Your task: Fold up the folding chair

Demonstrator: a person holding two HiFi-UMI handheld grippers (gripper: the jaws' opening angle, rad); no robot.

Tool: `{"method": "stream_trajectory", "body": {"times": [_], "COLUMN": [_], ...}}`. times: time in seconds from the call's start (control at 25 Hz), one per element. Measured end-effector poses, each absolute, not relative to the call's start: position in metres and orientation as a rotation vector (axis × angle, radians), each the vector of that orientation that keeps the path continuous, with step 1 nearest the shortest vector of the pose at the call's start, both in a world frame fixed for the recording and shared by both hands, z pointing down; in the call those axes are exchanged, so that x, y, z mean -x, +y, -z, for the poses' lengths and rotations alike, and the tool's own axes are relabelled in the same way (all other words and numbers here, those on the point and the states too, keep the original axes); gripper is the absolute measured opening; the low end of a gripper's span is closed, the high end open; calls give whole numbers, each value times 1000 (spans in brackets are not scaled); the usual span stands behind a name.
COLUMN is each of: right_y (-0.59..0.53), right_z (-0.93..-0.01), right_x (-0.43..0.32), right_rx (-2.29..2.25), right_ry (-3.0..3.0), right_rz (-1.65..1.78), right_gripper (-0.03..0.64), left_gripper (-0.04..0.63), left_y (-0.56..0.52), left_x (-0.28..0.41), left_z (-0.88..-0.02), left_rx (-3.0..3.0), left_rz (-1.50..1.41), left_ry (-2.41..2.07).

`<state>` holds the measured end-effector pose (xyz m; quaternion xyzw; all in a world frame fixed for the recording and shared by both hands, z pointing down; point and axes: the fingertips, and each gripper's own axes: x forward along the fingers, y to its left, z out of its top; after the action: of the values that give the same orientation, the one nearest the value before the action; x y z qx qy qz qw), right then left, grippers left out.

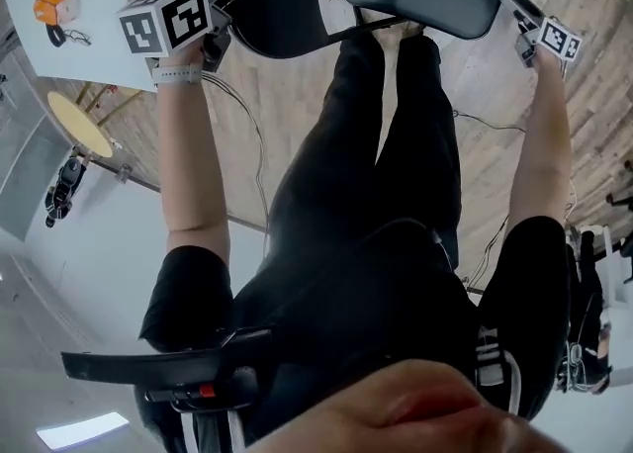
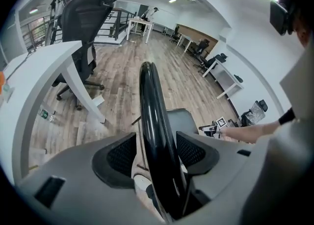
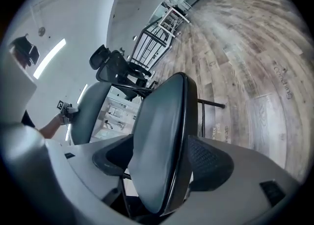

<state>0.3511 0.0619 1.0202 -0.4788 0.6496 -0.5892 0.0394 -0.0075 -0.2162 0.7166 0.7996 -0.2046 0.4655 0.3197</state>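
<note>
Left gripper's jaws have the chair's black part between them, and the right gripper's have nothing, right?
No: the right gripper has the chair's grey part between its jaws, as the right gripper view shows. The left gripper does straddle the black part.

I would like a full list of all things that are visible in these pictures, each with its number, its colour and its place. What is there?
folding chair backrest: one, black, its edge between the left gripper's jaws
folding chair seat: one, dark grey, between the right gripper's jaws
desk: one, white, at the person's left
orange object: one, on the desk; too small to name
office chair: one, black, beside the desk
round table: one, yellowish, near the desk
floor: wood planks, grey-brown
left gripper: one, grey, jaws apart
right gripper: one, grey, jaws apart
person's arms: two, bare forearms, black sleeves
</note>
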Motion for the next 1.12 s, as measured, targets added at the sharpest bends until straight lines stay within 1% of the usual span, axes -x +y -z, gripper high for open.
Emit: {"method": "stream_trajectory", "body": {"times": [0.24,0.6,0.68,0.76,0.84,0.92,1.12], "right_y": [48,56,54,49,43,40,42], "right_z": [-1053,-1086,-1087,-1087,-1084,-1084,-1087], "right_x": [-354,-353,-344,-338,-334,-331,-333], "right_rx": [1298,1187,1095,1042,993,954,962], "right_ry": [1929,1872,1778,1795,1830,1813,1815], "right_rz": [1869,1993,2016,1994,1955,1946,1950], "right_gripper": [333,337,337,336,331,290,278], "left_gripper": [239,236,201,147,122,105,84], "left_y": [-214,-210,-208,-206,-203,-202,-202], "left_x": [1,-4,-6,-8,-9,-8,-9], "left_z": [-729,-742,-744,-746,-746,-746,-745], "left_rx": [-2068,-1971,-1952,-1935,-1920,-1911,-1914], "left_rz": [-1281,-1305,-1328,-1332,-1319,-1305,-1306], "left_ry": [-529,-512,-491,-462,-432,-409,-395]}}
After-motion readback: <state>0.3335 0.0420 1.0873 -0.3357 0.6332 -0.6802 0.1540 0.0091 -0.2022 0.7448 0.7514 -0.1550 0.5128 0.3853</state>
